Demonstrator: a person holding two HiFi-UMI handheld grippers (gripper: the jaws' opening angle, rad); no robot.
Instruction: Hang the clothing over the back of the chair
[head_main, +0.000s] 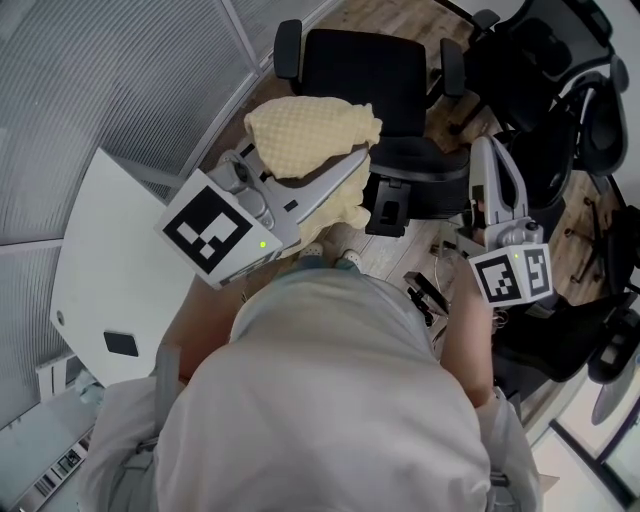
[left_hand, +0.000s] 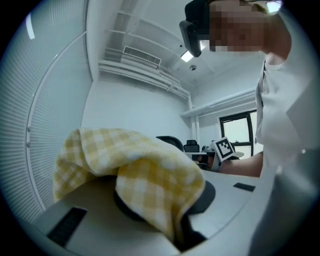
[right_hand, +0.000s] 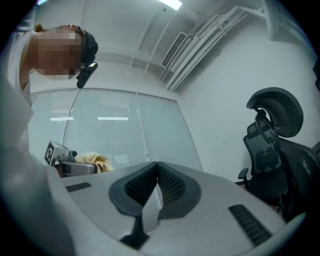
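Firmly pinched in the fingers of the left gripper (head_main: 345, 175), the yellow clothing (head_main: 300, 135) hangs just before the chair (head_main: 365, 75) ahead; the right gripper (head_main: 490, 160), off to the side, is closed and empty.

Shirt (head_main: 330, 400): white, short sleeves. Left hand-held gripper (head_main: 345, 172), at 10 o'clock, and right hand-held gripper (head_main: 490, 150), at 3 o'clock: grey bodies, black ribbed pads (right_hand: 172, 186), each with a white cube (head_main: 215, 232) bearing black square markers.
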